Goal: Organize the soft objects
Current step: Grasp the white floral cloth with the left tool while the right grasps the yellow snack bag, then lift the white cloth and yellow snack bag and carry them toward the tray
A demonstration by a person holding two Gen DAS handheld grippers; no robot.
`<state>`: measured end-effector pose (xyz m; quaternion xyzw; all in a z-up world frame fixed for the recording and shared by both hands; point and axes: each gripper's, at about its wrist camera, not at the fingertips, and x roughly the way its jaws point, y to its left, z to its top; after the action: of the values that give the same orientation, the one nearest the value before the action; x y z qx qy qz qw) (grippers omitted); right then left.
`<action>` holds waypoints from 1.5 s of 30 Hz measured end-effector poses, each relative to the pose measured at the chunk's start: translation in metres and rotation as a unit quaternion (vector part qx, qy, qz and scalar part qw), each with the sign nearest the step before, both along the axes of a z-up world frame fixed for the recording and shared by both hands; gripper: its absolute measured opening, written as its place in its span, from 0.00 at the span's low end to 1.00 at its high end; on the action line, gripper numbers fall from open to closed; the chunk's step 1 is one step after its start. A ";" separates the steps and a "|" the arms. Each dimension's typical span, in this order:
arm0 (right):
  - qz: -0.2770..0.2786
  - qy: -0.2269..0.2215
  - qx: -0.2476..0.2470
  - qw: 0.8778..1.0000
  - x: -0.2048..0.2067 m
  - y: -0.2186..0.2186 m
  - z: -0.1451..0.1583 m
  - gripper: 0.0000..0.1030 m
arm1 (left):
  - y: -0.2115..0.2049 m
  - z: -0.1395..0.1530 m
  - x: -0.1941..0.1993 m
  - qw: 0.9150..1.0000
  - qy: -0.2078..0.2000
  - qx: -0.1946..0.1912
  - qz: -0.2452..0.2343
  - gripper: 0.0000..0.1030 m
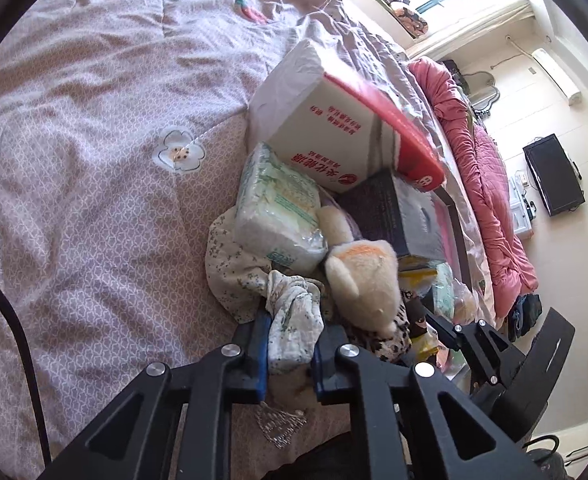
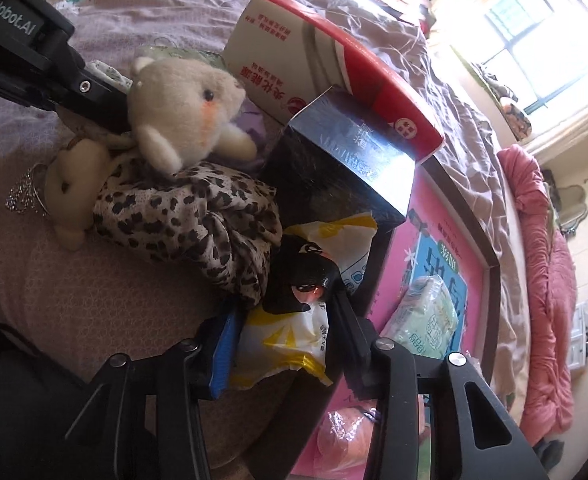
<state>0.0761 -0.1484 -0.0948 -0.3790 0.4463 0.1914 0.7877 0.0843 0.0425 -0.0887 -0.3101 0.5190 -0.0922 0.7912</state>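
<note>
A heap of soft things lies on the mauve bedspread (image 1: 93,160). My left gripper (image 1: 294,328) is shut on a bunched white floral cloth (image 1: 294,312) at the near edge of the heap. Just right of the cloth rests a cream plush bear (image 1: 362,280), which the right wrist view shows (image 2: 185,120) lying on a leopard-print cloth (image 2: 189,216). My right gripper (image 2: 283,308) is shut on a yellow-and-white plastic packet (image 2: 281,344) with a black cartoon figure on it. A smaller cream plush (image 2: 69,188) pokes out of the leopard cloth at the left.
A white-and-red carton (image 1: 334,136) leans over a dark box (image 1: 382,208), with a tissue pack (image 1: 277,208) beside them. A dark-framed pink tray (image 2: 490,256) holds a pale green tissue pack (image 2: 426,316). A pink quilt (image 2: 546,280) lies at the right.
</note>
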 end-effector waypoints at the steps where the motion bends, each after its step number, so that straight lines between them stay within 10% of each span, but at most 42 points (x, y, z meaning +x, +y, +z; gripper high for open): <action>1: -0.008 0.004 0.020 1.000 0.001 -0.005 0.006 0.40 | 0.000 0.004 -0.001 1.000 -0.004 0.001 -0.001 0.15; 15: -0.086 0.049 0.230 0.968 0.005 -0.051 0.067 0.27 | -0.016 0.077 -0.030 0.996 -0.071 0.060 -0.015 0.15; 45: -0.098 0.090 0.194 0.972 0.023 -0.027 0.028 0.33 | -0.032 0.088 -0.034 0.996 -0.075 0.049 -0.031 0.16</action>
<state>0.0993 -0.1755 -0.0669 -0.1548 0.5049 0.2299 0.8175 0.0504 0.0102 -0.0006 -0.2471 0.4719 -0.1142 0.8385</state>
